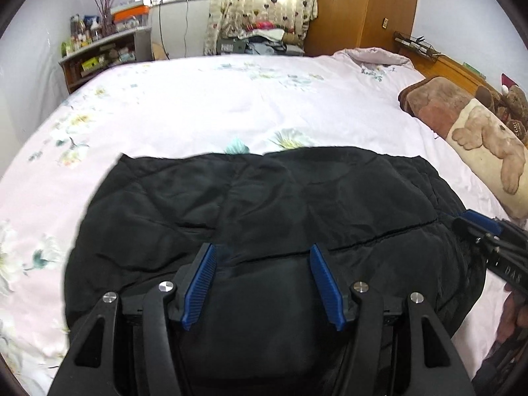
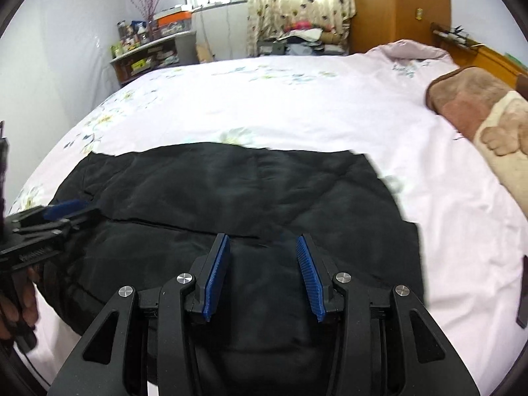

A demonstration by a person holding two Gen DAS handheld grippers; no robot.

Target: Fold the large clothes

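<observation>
Faintly, "DAS" on right gripper (image 1: 475,227)

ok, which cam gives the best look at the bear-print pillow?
Left wrist view: the bear-print pillow shows most of its printed bear, lying beside the brown blanket at the bed's right side. The right wrist view cuts it off at the frame edge, showing only a paw and cream fabric.

Pale floral-sheeted bed (image 1: 204,99) with black padded garment (image 1: 264,204), brown blanket (image 1: 435,102), bear-print pillow (image 1: 488,151)
</observation>
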